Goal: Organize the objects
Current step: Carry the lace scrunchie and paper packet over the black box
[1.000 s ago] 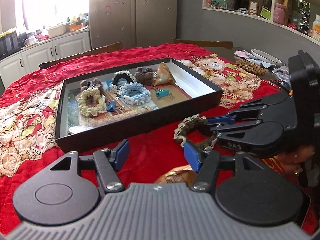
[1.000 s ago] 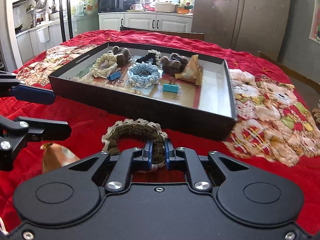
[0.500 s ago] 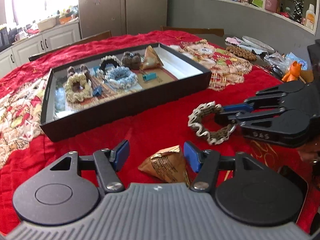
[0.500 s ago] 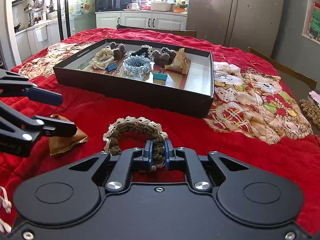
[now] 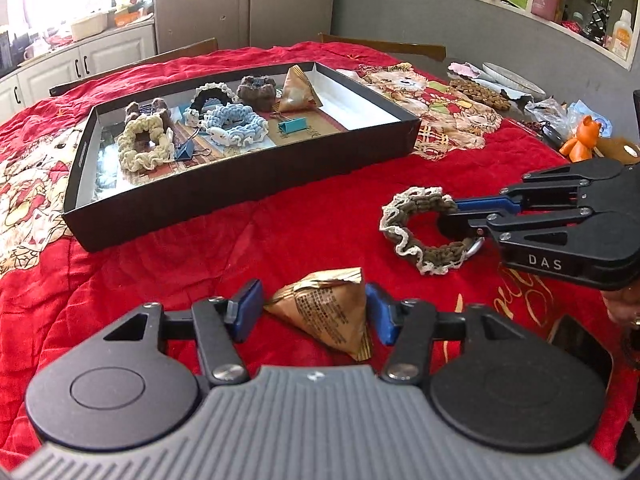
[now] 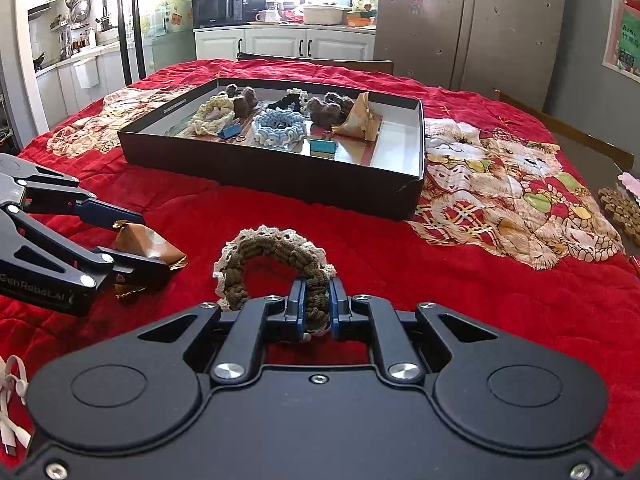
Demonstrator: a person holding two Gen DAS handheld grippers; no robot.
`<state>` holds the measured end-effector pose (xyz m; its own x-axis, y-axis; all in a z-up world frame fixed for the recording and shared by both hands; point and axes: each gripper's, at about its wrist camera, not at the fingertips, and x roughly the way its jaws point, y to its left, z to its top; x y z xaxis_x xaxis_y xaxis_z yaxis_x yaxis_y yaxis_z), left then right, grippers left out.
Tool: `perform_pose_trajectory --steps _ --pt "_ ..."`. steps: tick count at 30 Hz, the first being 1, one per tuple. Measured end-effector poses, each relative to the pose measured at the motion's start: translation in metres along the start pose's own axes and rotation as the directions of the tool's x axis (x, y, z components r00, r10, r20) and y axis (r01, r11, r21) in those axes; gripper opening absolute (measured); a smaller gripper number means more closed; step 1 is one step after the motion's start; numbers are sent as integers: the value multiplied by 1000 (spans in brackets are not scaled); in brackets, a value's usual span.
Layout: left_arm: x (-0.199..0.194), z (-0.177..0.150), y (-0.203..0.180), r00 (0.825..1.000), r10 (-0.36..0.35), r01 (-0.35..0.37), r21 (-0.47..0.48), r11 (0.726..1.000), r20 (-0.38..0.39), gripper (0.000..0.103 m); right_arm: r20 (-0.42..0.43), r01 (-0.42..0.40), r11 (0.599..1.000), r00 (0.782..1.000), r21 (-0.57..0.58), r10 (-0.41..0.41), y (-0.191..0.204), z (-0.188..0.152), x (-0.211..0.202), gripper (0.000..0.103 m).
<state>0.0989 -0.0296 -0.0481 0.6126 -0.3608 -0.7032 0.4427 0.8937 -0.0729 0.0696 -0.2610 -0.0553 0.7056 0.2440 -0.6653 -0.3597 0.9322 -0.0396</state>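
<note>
A brown triangular foil packet lies on the red tablecloth between the blue pads of my left gripper. Its jaws are closing around the packet, and a small gap still shows at the left pad. The right wrist view shows the same left gripper straddling that packet. My right gripper is shut on a brown crocheted scrunchie with a cream lace rim, held just above the cloth. The black shallow box beyond holds several scrunchies, binder clips and another packet.
The box sits mid-table on a red quilted cloth. At the right edge are an orange bear toy, a woven coaster, a plate and bags. A dark phone lies near the right hand. A white cable hangs lower left.
The left gripper came to straddle the packet and its jaws narrowed slightly. The right gripper drew the scrunchie back from the box, rightward in the left wrist view.
</note>
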Motion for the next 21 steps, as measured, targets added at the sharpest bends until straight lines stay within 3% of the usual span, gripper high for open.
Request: perform_pose_trajectory --steps 21 --pt "-9 0 6 1000 1 -1 -43 999 16 49 42 -7 1000 999 -15 7 4 7 -8 12"
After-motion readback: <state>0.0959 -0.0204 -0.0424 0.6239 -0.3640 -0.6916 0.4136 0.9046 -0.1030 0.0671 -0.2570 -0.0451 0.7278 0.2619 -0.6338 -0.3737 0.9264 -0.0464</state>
